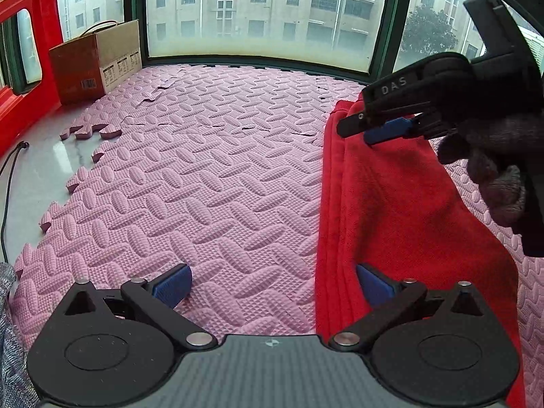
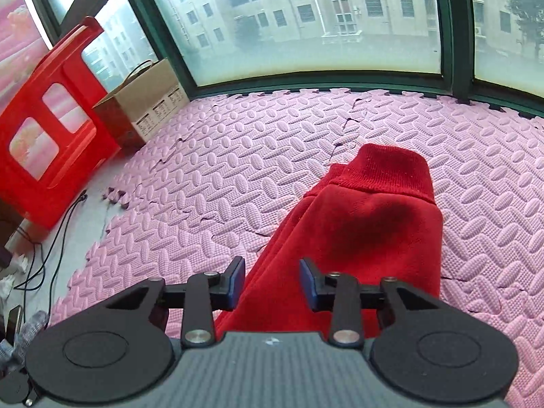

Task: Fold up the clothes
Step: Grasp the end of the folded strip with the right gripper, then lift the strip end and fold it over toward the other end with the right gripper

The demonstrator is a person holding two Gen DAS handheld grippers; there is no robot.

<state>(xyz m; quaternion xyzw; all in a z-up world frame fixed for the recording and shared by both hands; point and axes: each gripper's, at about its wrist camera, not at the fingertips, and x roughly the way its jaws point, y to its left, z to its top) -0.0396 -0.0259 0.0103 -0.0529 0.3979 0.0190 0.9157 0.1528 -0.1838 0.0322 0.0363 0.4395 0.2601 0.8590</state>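
A red garment [image 1: 401, 204] lies in a long folded strip on the pink foam mat [image 1: 210, 183]. In the right wrist view its ribbed cuff end [image 2: 387, 173] points toward the window. My left gripper [image 1: 272, 285] is open wide, its right finger [image 1: 374, 285] touching the garment's near left edge, its left finger over the mat. My right gripper [image 2: 272, 280] is open, jaws apart over the garment's near part [image 2: 340, 238]. In the left wrist view the right gripper [image 1: 380, 129] hovers at the garment's far end, held by a gloved hand.
A cardboard box [image 1: 98, 61] stands at the back left by the window. A red plastic stool [image 2: 51, 129] stands left of it. Black cables [image 2: 44, 248] lie on the bare floor to the left. Green window frames bound the far side.
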